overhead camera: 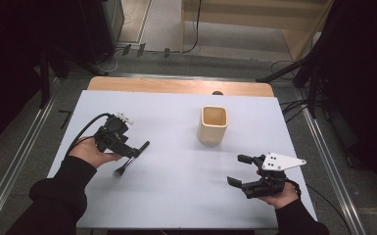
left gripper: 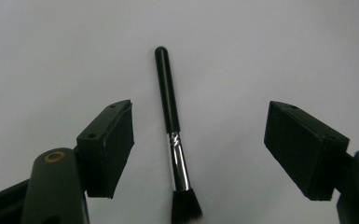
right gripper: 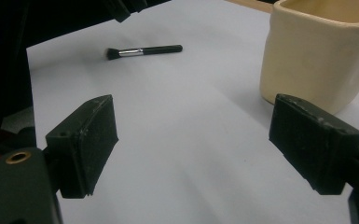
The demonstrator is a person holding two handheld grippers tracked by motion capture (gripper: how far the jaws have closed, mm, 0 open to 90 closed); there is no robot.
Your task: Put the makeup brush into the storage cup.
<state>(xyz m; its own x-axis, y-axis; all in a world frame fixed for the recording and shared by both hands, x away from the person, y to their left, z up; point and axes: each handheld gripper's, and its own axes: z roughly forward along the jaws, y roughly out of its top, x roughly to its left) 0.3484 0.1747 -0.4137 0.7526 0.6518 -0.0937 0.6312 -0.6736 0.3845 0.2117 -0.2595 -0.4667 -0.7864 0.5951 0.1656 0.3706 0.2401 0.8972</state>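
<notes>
A black makeup brush (left gripper: pixel 170 98) with a silver ferrule lies flat on the white table (overhead camera: pixel 176 166). Its handle points away and its bristles are near the camera. My left gripper (left gripper: pixel 200 116) is open, one jaw on either side of the brush, neither touching it. From above, the left gripper (overhead camera: pixel 129 149) hovers over the brush (overhead camera: pixel 124 168) at the table's left. A cream square cup (overhead camera: pixel 213 125) stands upright and looks empty, right of centre. My right gripper (overhead camera: pixel 238 169) is open near the front right, holding nothing. In its own view the right gripper (right gripper: pixel 196 107) faces the cup (right gripper: pixel 317 51) and the distant brush (right gripper: pixel 144 50).
A strip of wooden tabletop (overhead camera: pixel 176 85) shows past the white sheet's far edge. Metal rails (overhead camera: pixel 24 147) run along the floor on both sides. Cables and dark stands sit beyond the table. Bare white surface lies between the two grippers.
</notes>
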